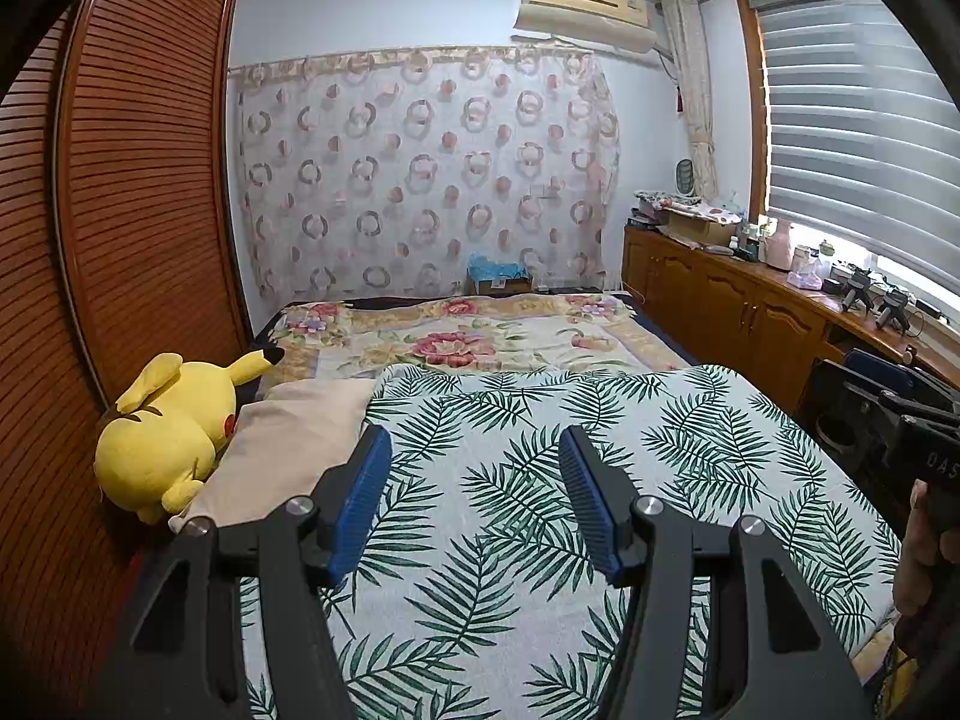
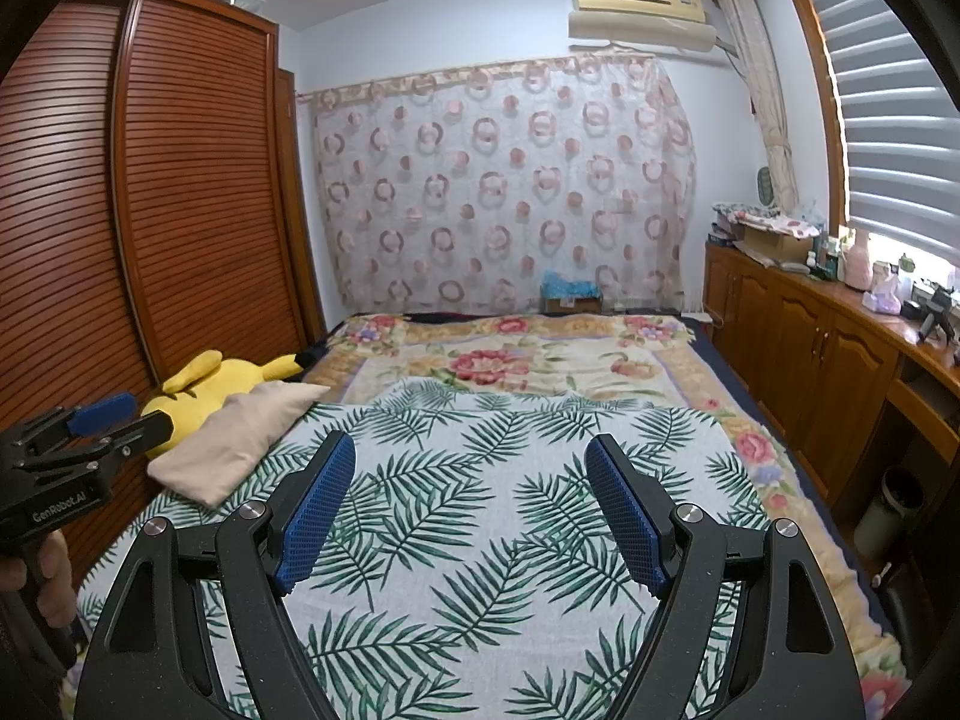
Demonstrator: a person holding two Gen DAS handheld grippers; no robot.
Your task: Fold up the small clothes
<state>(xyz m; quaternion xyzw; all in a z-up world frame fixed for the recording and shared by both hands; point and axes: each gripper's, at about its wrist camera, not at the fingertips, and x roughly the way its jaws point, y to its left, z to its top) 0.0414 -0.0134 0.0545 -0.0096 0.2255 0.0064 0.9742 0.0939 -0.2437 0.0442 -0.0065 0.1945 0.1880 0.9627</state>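
No small garment shows in either view. A white sheet with green palm leaves point(image 1: 540, 432) point(image 2: 480, 480) lies spread flat on the bed under both grippers. My left gripper point(image 1: 474, 450) is open and empty, held above the sheet. My right gripper point(image 2: 468, 456) is open and empty above the sheet too. The left gripper also shows at the left edge of the right wrist view point(image 2: 96, 426). The right gripper's black body shows at the right edge of the left wrist view point(image 1: 900, 420).
A beige pillow point(image 1: 288, 444) point(image 2: 234, 444) and a yellow plush toy point(image 1: 162, 432) point(image 2: 222, 378) lie at the bed's left, against a slatted wooden wardrobe point(image 1: 132, 180). A floral blanket point(image 1: 468, 336) covers the far half. Wooden cabinets point(image 2: 810, 348) run along the right.
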